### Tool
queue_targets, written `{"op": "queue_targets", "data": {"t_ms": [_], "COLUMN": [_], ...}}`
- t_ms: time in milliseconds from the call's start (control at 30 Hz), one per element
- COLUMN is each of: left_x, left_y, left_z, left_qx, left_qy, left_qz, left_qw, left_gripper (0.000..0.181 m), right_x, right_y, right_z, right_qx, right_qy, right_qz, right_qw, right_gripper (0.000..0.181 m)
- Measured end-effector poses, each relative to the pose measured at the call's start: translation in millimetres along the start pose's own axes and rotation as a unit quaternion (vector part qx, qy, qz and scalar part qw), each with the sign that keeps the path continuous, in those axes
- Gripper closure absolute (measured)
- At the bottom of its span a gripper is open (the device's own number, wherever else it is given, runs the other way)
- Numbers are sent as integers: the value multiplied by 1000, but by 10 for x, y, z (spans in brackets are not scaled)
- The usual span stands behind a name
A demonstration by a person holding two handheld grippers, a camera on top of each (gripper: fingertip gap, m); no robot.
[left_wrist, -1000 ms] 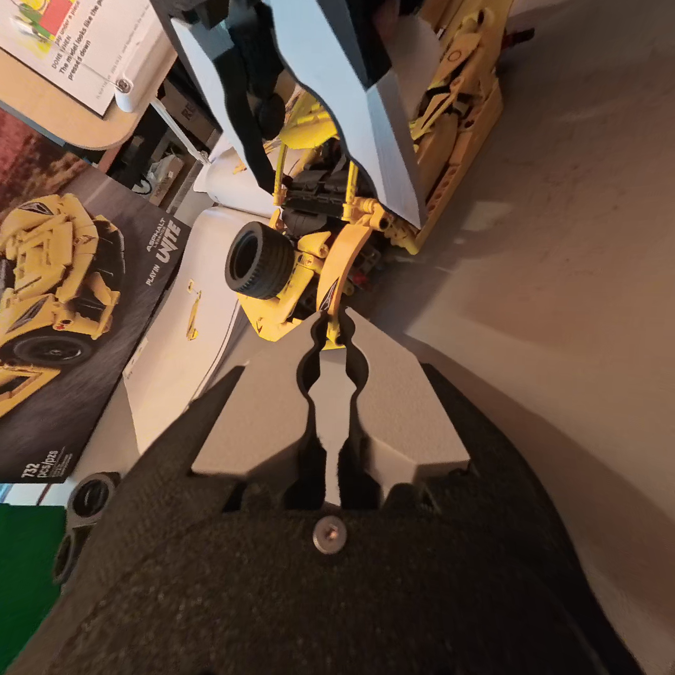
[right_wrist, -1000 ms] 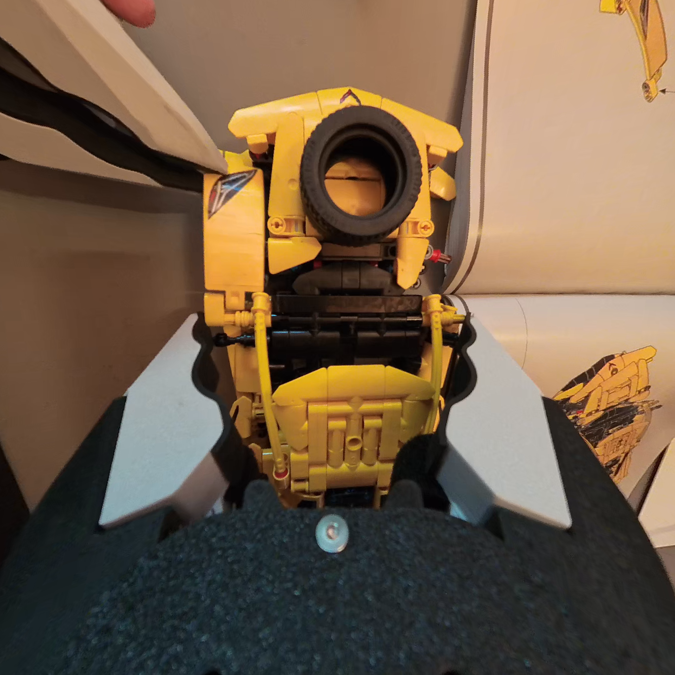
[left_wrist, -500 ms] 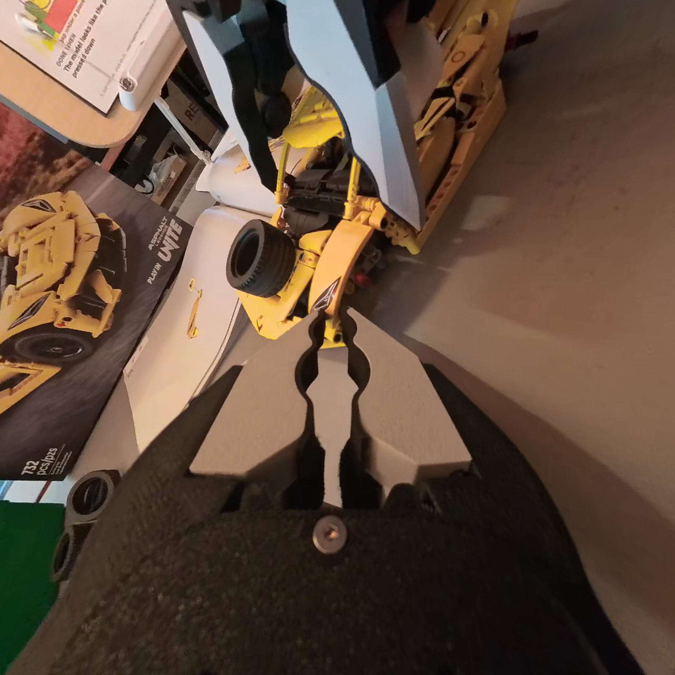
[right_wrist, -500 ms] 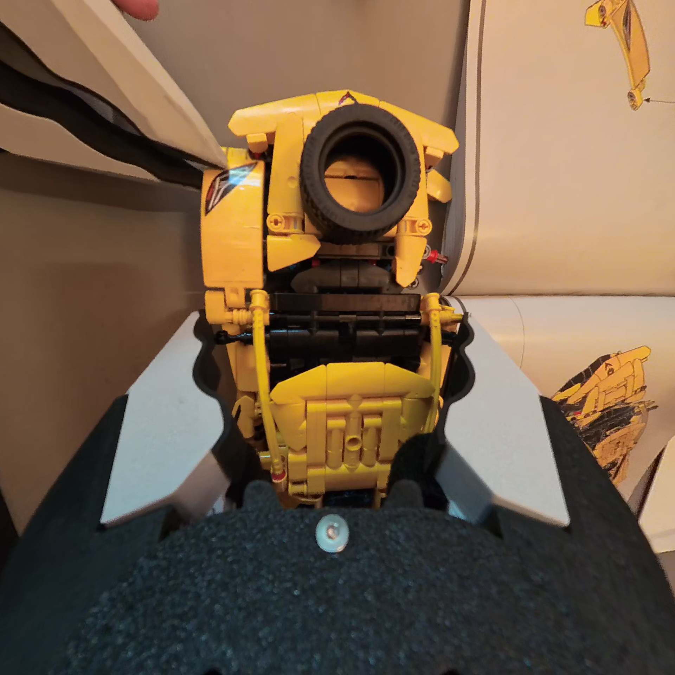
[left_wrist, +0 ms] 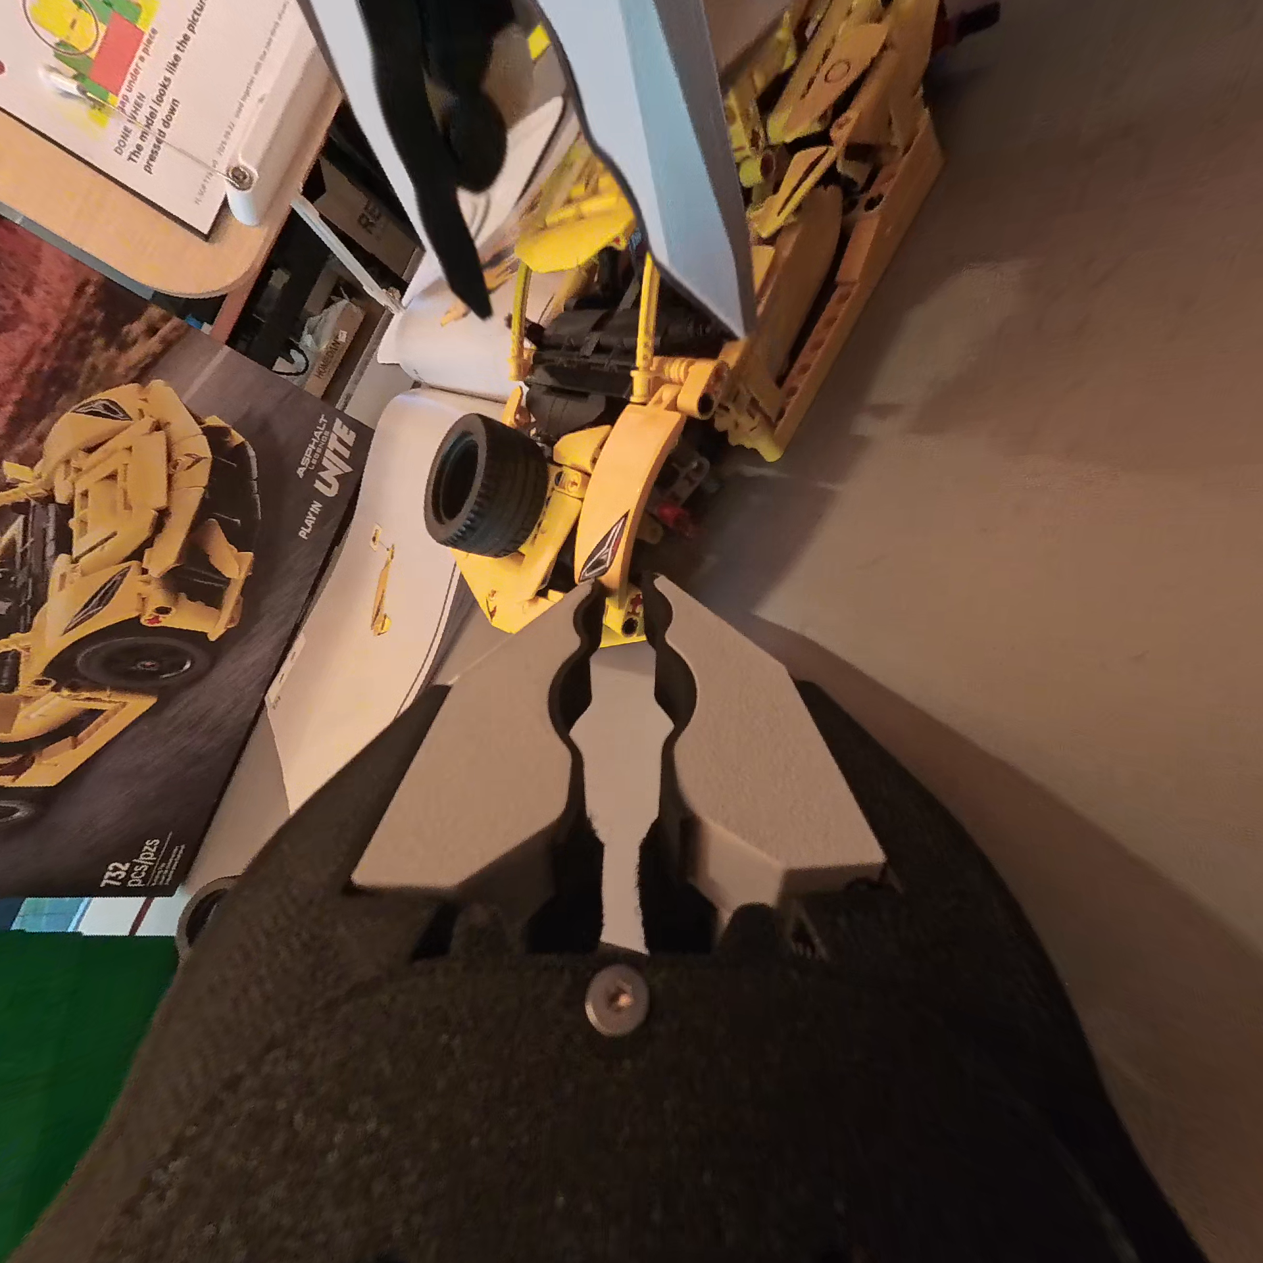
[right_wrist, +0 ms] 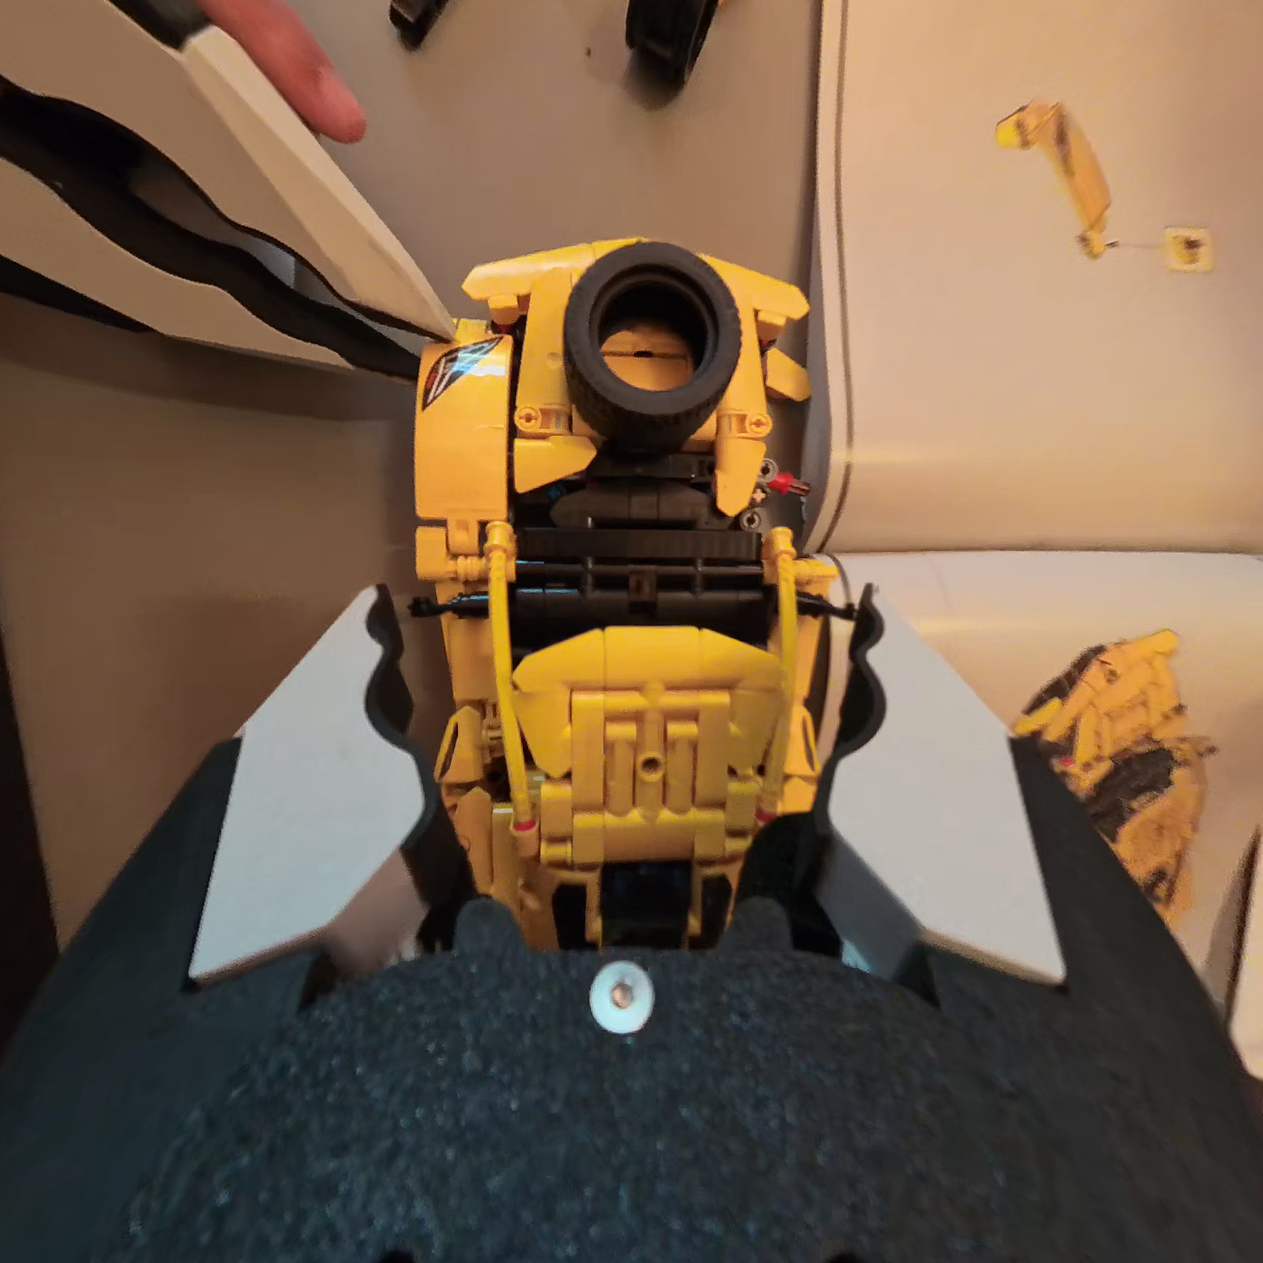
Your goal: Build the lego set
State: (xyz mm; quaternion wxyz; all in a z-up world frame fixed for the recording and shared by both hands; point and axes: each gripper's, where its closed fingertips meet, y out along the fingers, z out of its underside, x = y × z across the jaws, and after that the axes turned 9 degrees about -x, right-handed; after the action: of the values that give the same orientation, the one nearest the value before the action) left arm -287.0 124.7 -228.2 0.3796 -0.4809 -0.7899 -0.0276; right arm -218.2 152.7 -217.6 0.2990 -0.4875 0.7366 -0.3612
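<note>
Here, right gripper (right_wrist: 625, 690) with fingers wide around the yellow car model (right_wrist: 615, 547), gripping its sides above the surface (left_wrist: 1025, 478); left gripper (left_wrist: 618, 601) fingers narrow, pinching its curved fender (left_wrist: 625, 506).

Right tongs (right_wrist: 625, 690) hold the yellow car (right_wrist: 615, 615)
A black tire (right_wrist: 653, 355) sits on top, and the left tongs (right_wrist: 437, 331) touch the car's side.

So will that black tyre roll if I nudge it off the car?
Probably: the tyre is round and looks to rest loose on the car. With no hub inside, it likely squashes. Its ribbed tread should grip.
</note>
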Motion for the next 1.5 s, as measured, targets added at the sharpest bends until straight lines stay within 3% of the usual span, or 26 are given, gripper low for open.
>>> {"op": "queue_targets", "data": {"t_ms": [133, 233, 333, 467, 533, 633, 733, 867, 900, 933, 1133, 1500], "left_x": [52, 213, 377, 358, 376, 400, 307, 302, 291, 277, 294, 459], "left_y": [-48, -159, -244, -225, -212, -121, -54, -66, -69, -72, -91, -187], "left_z": [-5, 10, 67, 76, 63, 165, 234, 196, 189, 181, 195, 182], "left_qx": [-10, -42, -67, -70, -76, -51, -17, -26, -27, -27, -25, -61], "left_qy": [-46, -143, -262, -348, -350, -337, -343, -350, -348, -345, -337, -449], "left_qz": [8, 19, 49, 117, 116, 92, 111, 113, 115, 117, 102, 103], "left_qw": [999, 989, 962, 927, 926, 936, 933, 930, 930, 931, 936, 885], "left_gripper": [166, 165, 158, 154, 155, 160, 160, 160, 159, 159, 160, 160], "right_x": [-15, 123, 270, 385, 456, 557, 516, 475, 463, 432, 455, 614], "right_y": [-171, -111, -38, 39, 36, 90, 226, 332, 334, 334, 281, 206], "right_z": [-169, -278, -361, -407, -452, -517, -463, -419, -424, -417, -407, -381], "right_qx": [-47, -71, -80, -72, -79, -85, -49, -21, -22, -18, -35, -95], "right_qy": [1, 0, -29, -43, -46, -50, -87, -130, -144, -161, -158, -261], "right_qz": [16, -2, 1, -4, -16, -25, 17, 60, 73, 90, 101, 117], "right_qw": [999, 997, 996, 997, 996, 995, 995, 989, 987, 983, 982, 954], "right_gripper": [83, 96, 118, 126, 139, 143, 138, 139, 156, 159, 160, 168]}}
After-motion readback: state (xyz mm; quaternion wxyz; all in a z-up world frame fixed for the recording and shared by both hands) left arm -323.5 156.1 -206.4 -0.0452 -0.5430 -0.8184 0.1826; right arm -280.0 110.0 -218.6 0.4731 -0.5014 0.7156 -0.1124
